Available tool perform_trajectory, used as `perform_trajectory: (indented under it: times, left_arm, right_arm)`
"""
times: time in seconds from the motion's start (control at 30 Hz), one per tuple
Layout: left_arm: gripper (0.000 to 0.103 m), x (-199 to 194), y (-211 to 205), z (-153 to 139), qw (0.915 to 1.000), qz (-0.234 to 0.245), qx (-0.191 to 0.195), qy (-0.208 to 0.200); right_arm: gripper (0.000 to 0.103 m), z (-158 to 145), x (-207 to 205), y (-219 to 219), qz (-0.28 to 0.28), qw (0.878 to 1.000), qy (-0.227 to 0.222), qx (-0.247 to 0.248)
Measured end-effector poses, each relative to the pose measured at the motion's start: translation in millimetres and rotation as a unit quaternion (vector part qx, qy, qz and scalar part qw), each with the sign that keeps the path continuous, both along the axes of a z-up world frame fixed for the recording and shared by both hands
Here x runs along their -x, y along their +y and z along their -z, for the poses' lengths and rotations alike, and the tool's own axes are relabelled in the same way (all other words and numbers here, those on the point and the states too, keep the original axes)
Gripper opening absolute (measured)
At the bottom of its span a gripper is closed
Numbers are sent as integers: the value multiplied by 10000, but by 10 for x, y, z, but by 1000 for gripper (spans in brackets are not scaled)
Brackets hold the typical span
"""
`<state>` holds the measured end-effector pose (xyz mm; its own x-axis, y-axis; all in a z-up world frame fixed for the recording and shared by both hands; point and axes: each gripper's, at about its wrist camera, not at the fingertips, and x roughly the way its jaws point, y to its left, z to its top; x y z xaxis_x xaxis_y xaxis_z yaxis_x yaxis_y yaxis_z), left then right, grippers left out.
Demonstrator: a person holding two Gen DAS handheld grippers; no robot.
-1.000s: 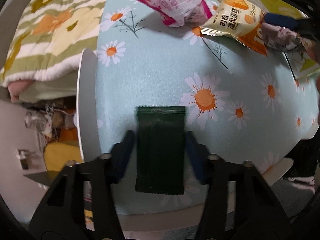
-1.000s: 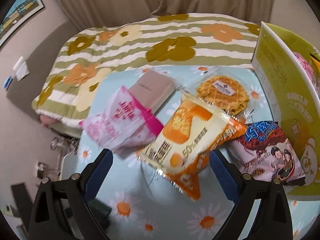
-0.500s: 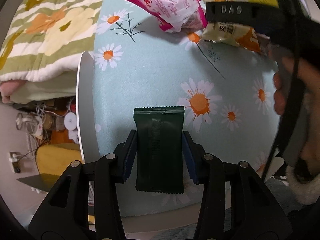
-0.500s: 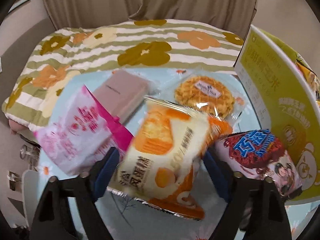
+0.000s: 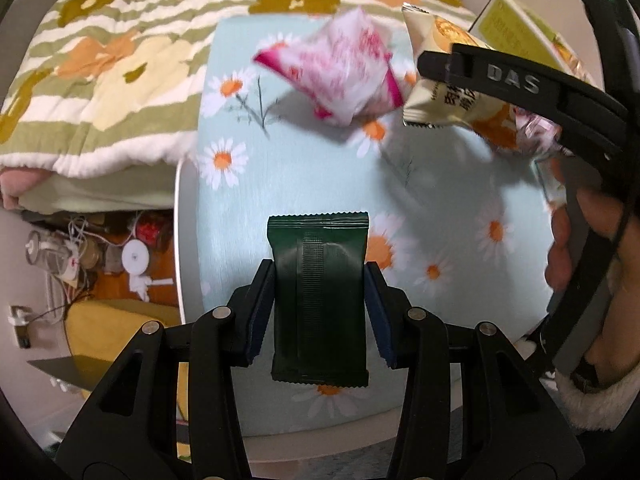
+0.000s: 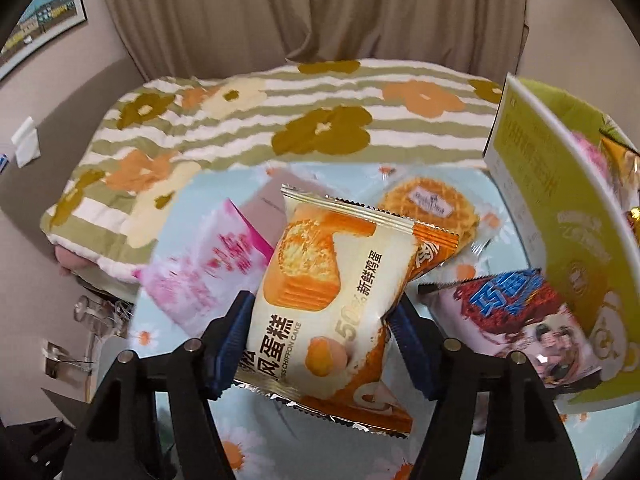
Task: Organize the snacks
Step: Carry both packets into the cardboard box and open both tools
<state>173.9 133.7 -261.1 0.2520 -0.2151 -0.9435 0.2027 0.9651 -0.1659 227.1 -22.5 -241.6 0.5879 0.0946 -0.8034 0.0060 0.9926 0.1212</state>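
Observation:
My left gripper (image 5: pixel 319 312) is shut on a dark green snack packet (image 5: pixel 319 296) near the table's front left edge. My right gripper (image 6: pixel 324 344) is shut on an orange and cream chiffon cake packet (image 6: pixel 324 300), lifted clear of the table; it also shows in the left wrist view (image 5: pixel 444 100). A pink packet (image 6: pixel 208 268) lies left of it, blurred. A waffle packet (image 6: pixel 432 208), a grey-pink box (image 6: pixel 272 204) and a chocolate snack packet (image 6: pixel 516 320) lie behind and right.
A round table with a daisy cloth (image 5: pixel 320 168) holds the snacks. A yellow-green box (image 6: pixel 560 208) with packets inside stands at the right. A striped flowered bed (image 6: pixel 280 120) lies beyond. Clutter on the floor (image 5: pixel 100 256) sits left of the table.
My right gripper closed on the chiffon cake packet and lifted it. The pink packet shifted. My left gripper closed on the green packet.

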Motion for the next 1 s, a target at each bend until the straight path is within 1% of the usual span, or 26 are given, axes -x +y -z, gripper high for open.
perform_trajectory:
  times: [0.07,0.2,0.33,0.43,0.5,0.57,0.6,0.7,0.83,1.0]
  left_arm:
    - [40,-16,-8,-130,9999,-50,123,-99]
    - [40,-78,-85,-434,9987,-72,293,-410]
    - [40,-173,-281,-752,9963,-4,466,-723]
    - [40,-245,-521,-1009,9933,82,613,-975]
    - [40,-283,-715,-1154,9911,152,712,-1111]
    - [40,-326,-975,-1306,9882,224,890,-1229]
    - [40,-337,-1066,-1349,9873,245,934,-1262]
    - [40,-410,-1506,-1517,9835,344,1113,-1383]
    - [40,-512,-2091,-1619,9804,436,1296,-1418]
    - [40,-685,-2823,-1599,9791,497,1428,-1358]
  right_arm:
    - [64,-138,45,-39,-20,9999,-93,-86]
    - [64,-508,158,-196,-64,9990,-398,-208]
    - [64,-886,286,-471,-57,9966,-704,-416]
    - [64,-1126,371,-721,-64,9946,-890,-535]
    - [64,-1261,423,-910,-87,9933,-986,-589]
    - [64,-1385,463,-1144,-104,9924,-1055,-628]
    - [64,-1426,473,-1245,-117,9921,-1067,-646]
    - [64,-1533,501,-1637,-172,9920,-1066,-649]
    - [64,-1597,505,-2241,-238,9925,-1041,-597]
    - [64,-1580,438,-2892,-279,9934,-923,-614]
